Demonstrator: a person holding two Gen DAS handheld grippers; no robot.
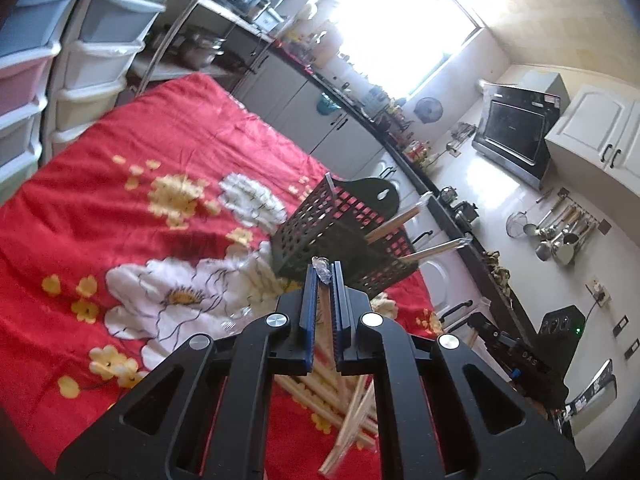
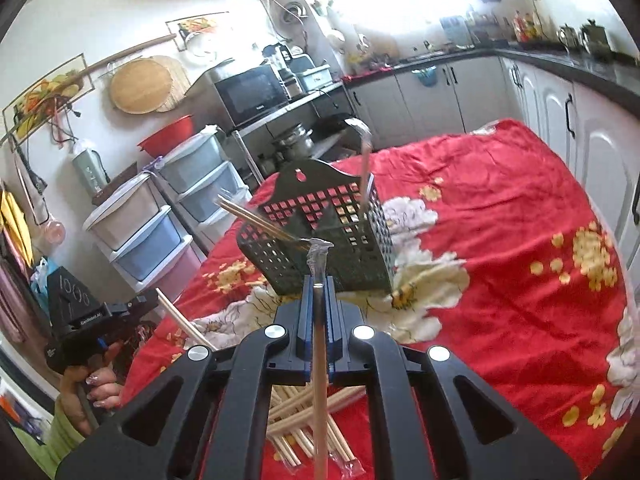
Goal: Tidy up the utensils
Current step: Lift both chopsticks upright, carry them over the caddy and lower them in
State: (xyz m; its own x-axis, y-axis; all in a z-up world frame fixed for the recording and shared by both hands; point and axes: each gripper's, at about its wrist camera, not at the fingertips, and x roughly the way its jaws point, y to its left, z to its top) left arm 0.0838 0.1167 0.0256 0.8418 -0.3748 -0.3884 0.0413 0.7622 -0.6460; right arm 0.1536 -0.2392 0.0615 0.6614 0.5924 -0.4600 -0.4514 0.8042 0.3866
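Item: wrapped chopsticks, one pair per gripper.
My left gripper (image 1: pixel 325 270) and right gripper (image 2: pixel 319 280) each clamp chopsticks (image 2: pixel 320 380), tips toward the basket (image 2: pixel 320 236).

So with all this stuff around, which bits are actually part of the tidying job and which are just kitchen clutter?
Part of the job:
- black perforated holder, some chopsticks already inside
- loose chopstick pile on the red floral cloth
- wrapped chopstick in the left gripper
- wrapped chopstick in the right gripper

Just lying about:
- microwave
- plastic drawers
- hanging ladles
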